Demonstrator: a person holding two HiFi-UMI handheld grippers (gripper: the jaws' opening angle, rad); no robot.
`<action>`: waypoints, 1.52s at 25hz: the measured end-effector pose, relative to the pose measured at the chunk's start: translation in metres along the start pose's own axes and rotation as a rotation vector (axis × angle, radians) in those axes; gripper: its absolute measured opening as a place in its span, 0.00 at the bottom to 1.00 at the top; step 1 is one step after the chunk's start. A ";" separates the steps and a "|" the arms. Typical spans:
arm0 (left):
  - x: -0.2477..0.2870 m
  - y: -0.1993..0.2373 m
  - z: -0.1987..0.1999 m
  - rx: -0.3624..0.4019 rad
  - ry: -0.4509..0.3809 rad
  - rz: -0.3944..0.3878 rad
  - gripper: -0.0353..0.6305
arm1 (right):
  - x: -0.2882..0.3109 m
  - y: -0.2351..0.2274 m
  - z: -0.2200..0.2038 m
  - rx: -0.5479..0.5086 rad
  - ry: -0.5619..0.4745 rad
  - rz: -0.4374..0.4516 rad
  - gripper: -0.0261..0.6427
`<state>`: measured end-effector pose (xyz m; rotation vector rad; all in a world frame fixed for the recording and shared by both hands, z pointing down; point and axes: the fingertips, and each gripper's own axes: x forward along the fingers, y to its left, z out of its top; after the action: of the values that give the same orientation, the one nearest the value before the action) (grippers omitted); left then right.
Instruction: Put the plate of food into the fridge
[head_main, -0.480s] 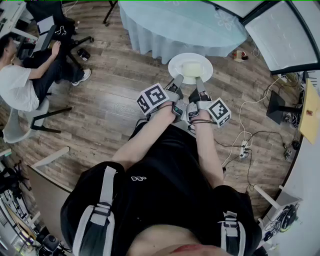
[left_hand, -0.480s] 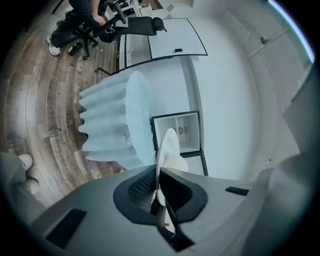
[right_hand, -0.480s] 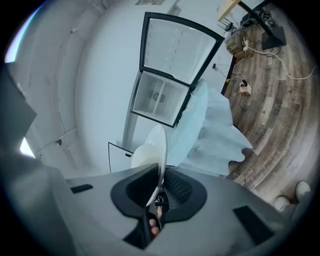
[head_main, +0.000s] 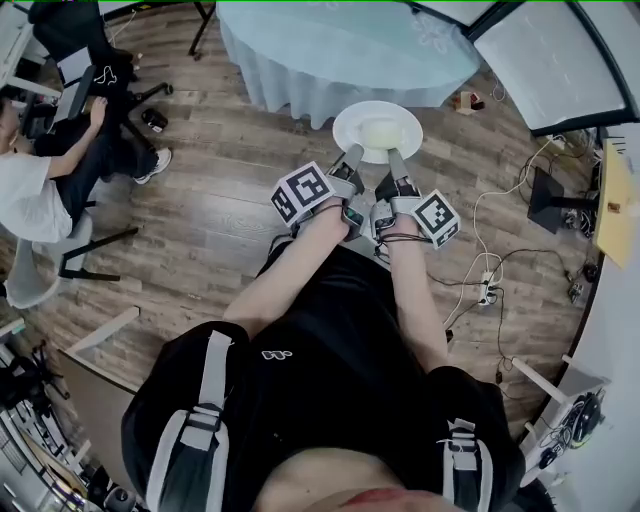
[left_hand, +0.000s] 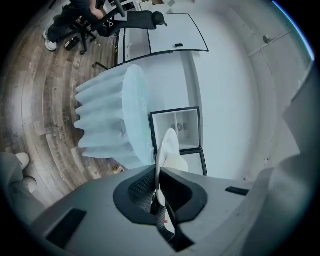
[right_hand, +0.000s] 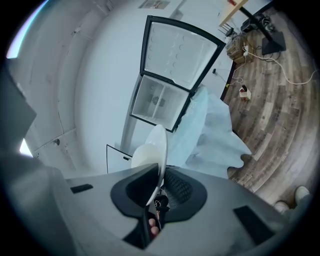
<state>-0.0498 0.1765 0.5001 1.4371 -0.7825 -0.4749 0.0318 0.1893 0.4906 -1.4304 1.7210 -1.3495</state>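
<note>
Head view: the plate is held out at 12 o'clock from the person's body, above the wooden floor, with its far rim overlapping the draped edge of the round worktop. The plate lies level, face up. The food, a pale block, sits at its centre, with its longer side apparently running from 9 to 3 o'clock.

The left gripper takes the near rim at about 7 o'clock of the plate and the right gripper at about 5 o'clock. The two sit side by side, both pointing toward 12 o'clock.

Left gripper view: the fingers are pinching the plate rim, and the plate shows edge-on between them. Right gripper view: the same condition, fingers clamped on the thin rim, with the food visible at 9 o'clock of the plate edge.

The fridge stands beyond the plate at 12 o'clock in both gripper views, well apart from it. Its door is swung wide and a white compartment is exposed. The blue-clothed worktop stands between the plate and the fridge.

A seated person is at 9 o'clock in the head view. Cables and a power strip lie on the floor at 3 o'clock.
</note>
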 end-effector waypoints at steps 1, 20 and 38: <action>0.002 -0.001 0.000 0.000 0.002 -0.002 0.08 | 0.000 0.000 0.002 0.003 -0.004 -0.001 0.10; 0.014 -0.003 0.009 -0.026 0.002 -0.018 0.08 | 0.009 0.001 0.006 0.070 -0.016 -0.001 0.10; 0.081 0.033 0.005 -0.109 -0.007 0.112 0.08 | 0.048 -0.057 0.042 0.179 0.035 -0.065 0.10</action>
<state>-0.0044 0.1184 0.5476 1.2843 -0.8257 -0.4308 0.0766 0.1332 0.5367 -1.3793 1.5435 -1.5303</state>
